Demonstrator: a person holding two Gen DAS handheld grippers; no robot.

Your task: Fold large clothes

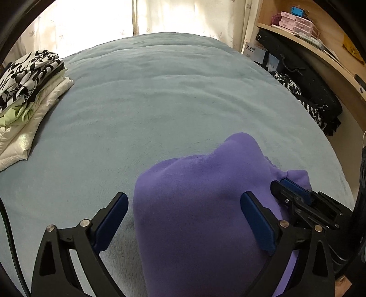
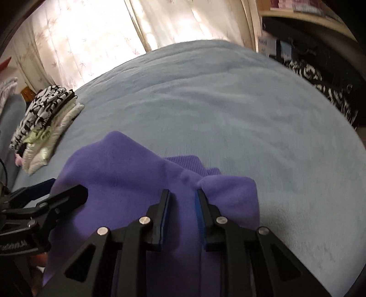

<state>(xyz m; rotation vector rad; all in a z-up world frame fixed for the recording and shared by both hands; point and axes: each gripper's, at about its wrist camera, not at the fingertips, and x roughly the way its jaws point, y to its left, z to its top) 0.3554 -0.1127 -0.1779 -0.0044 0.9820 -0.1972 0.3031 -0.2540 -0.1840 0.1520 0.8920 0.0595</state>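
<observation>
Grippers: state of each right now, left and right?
Left gripper: open wide, jaws straddling the purple garment, not pinching it.
Right gripper: nearly closed, purple fabric bunched between its fingers; a firm grip cannot be confirmed.

Blue-grey blanket point(image 1: 160, 96) covers the bed, fills most of both views, lightly rippled. Stack of folded clothes point(image 1: 27, 96) at left edge of frame, on the blanket: black-and-white patterned piece on top, pale green and white beneath. Cream curtains point(image 1: 91, 20) across the top, backlit. Wooden shelf point(image 1: 304, 43) upper right, with pink boxes point(image 1: 295, 21). Black bag point(image 1: 306, 84) below the shelf, patterned cloth point(image 1: 290, 86) beside it
</observation>
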